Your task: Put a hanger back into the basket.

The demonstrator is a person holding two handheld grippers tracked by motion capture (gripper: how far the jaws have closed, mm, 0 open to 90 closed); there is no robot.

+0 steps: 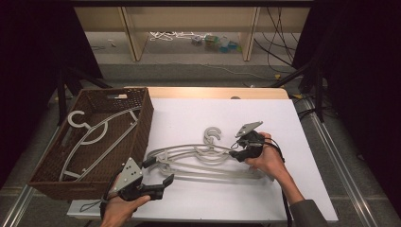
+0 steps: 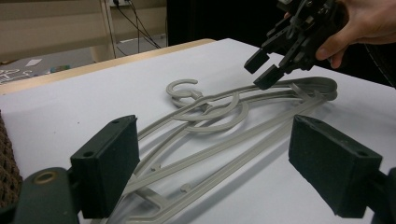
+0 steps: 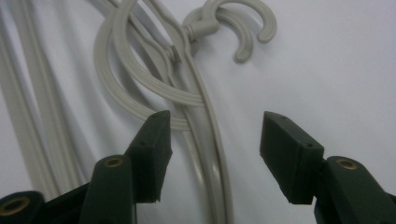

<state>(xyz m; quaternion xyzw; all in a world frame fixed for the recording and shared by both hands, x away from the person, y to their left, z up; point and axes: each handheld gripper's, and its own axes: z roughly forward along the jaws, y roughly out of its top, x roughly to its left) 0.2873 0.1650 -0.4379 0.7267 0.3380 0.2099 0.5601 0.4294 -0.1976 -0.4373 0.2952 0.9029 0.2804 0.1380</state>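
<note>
**A:** Where are the hangers?

**B:** I see grey plastic hangers (image 1: 203,158) stacked flat on the white table (image 1: 283,118), just right of the wicker basket (image 1: 142,118), which holds another hanger (image 1: 90,132).

**A:** And your grippers?

**B:** My right gripper (image 1: 235,147) hovers over the stack's upper arm, jaws wide apart, holding nothing. My left gripper (image 1: 158,172) sits at the stack's left end, also wide open and empty.

Black grippers, grey triangular plates (image 1: 129,172), grey sleeve (image 1: 307,213).

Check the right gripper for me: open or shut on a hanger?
Open. The right gripper holds its jaws spread on either side of a hanger arm on the table, gripping nothing in the right gripper view.
</note>
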